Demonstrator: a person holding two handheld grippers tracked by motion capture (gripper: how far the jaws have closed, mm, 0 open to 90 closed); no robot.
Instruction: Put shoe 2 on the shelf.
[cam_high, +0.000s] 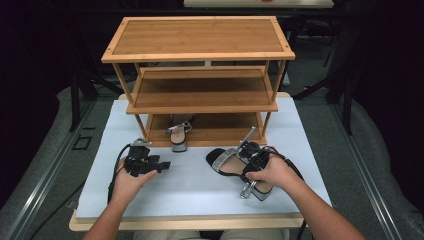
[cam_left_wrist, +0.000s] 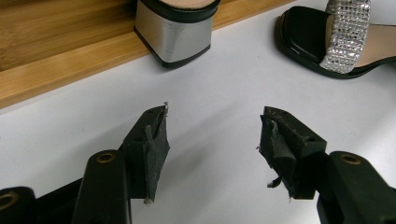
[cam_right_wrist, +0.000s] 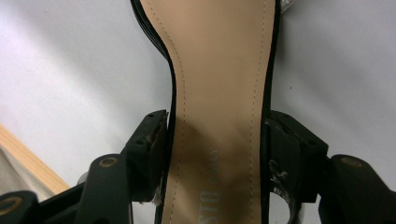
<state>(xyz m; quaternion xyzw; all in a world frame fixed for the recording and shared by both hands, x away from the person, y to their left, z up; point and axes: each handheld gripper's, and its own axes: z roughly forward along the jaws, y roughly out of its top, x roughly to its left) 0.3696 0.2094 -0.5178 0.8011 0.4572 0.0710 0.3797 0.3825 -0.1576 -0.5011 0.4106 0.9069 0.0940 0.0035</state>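
Nearest the person, the right claw (cam_high: 256, 165) pinches the sandal (cam_high: 231, 162) across its insole on the white surface (cam_high: 195, 192), jaws pressed to both edges. Its long axis runs away from the claw, toe towards the rack (cam_high: 200, 95). Farther left, the left claw (cam_high: 150, 165) is spread and empty, facing the second sandal (cam_high: 179, 134) on the bottom shelf.

Left gripper (cam_left_wrist: 212, 135): jaws stood wide apart over the white table surface (cam_left_wrist: 224, 93), nothing between them. Pads were worn, frayed at the edges. Beyond the left jaw, a silver block heel (cam_left_wrist: 175, 39) rested against the wooden rack's bottom shelf edge (cam_left_wrist: 65, 70). Right of that heel, apart from it, lay a black sandal (cam_left_wrist: 303, 35) with a rhinestone strap (cam_left_wrist: 345, 35).
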